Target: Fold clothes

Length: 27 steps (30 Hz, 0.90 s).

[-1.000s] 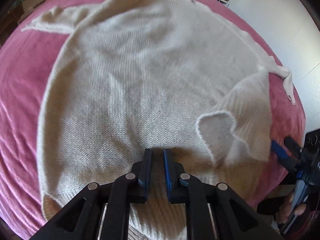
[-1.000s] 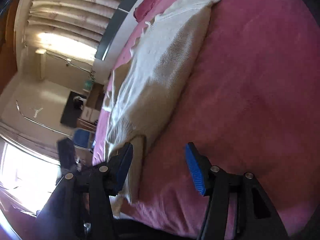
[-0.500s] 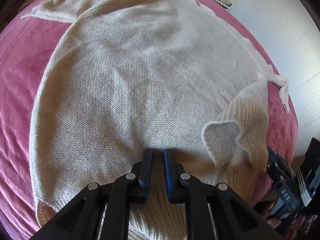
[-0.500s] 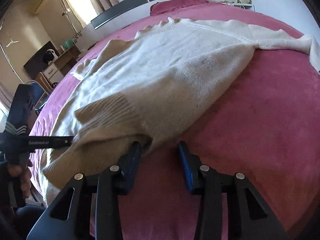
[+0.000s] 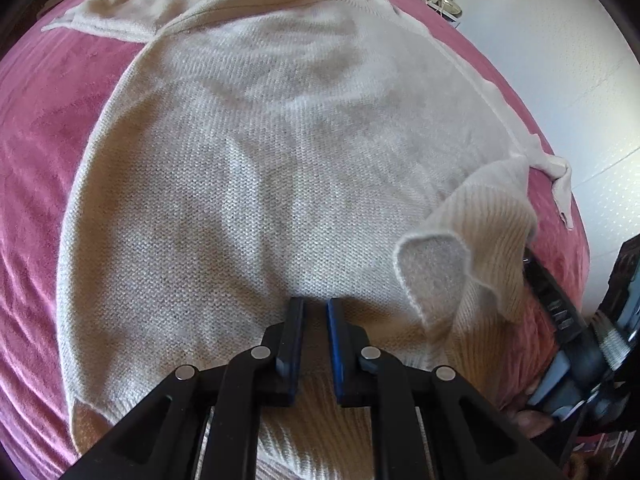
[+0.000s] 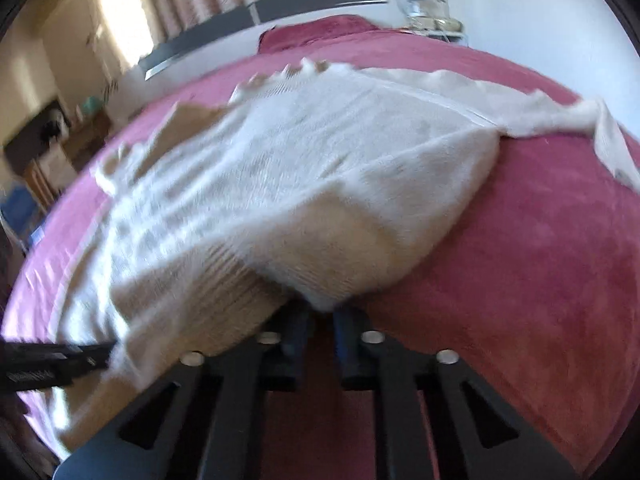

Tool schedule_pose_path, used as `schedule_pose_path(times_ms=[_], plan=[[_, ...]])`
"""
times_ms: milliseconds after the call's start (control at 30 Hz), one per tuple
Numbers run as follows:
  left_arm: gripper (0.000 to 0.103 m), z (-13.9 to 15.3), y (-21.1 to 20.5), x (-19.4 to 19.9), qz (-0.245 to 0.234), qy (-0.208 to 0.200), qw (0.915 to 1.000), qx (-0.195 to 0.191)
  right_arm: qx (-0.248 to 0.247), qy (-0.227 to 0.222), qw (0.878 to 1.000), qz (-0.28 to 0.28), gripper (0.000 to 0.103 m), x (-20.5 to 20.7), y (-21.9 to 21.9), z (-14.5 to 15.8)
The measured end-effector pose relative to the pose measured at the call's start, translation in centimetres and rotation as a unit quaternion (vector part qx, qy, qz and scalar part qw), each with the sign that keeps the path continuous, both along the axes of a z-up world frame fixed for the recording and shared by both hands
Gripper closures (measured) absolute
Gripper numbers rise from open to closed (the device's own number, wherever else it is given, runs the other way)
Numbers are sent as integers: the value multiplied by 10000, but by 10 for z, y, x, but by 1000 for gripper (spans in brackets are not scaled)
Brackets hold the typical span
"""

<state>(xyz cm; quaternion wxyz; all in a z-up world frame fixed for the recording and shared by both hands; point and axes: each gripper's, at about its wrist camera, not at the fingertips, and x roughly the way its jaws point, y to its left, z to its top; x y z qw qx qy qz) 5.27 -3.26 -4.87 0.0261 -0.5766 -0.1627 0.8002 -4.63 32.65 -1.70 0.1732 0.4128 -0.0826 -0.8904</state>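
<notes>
Left wrist view looks down on a cream knitted sweater (image 5: pixel 280 168) spread flat over a pink bedspread (image 5: pixel 36 128), with one sleeve (image 5: pixel 116 16) stretched out toward 10 o'clock and the other sleeve (image 5: pixel 556 176) trailing off toward 3 o'clock. At 6 o'clock the left gripper (image 5: pixel 314 308) has its blue-padded jaws drawn nearly together, pinching the ribbed hem (image 5: pixel 316 392) of the sweater between them. Toward 4 o'clock a corner of the hem (image 5: pixel 480 236) is lifted and curled over, and just beyond it, at the picture's edge, sits the right gripper (image 5: pixel 532 268), its tips hidden behind that raised fabric. Right wrist view, somewhat blurred, shows the right gripper (image 6: pixel 322 320) at 6 o'clock with its jaws closed tight on the bunched corner of the hem (image 6: pixel 324 296); they have just been closing, with the knit caught between them. From there the sweater fans out toward 12 o'clock across the bedspread (image 6: pixel 540 280). At 8 o'clock the black body of the left gripper (image 6: pixel 56 364) pokes in beside the fabric. A dark headboard (image 6: pixel 280 8) runs along 12 o'clock.
</notes>
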Motion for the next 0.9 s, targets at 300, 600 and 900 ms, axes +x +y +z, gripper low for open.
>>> schedule_pose_path(times_ms=[300, 600, 900], plan=[[88, 10, 13, 32, -558, -44, 9977, -391, -911, 152, 9924, -813, 97, 37, 116, 64], [86, 12, 6, 52, -714, -117, 9961, -497, -474, -291, 9850, -1633, 94, 66, 193, 63], [86, 26, -13, 83, -692, -197, 9966, -397, 115, -1192, 9925, 262, 93, 88, 138, -14]])
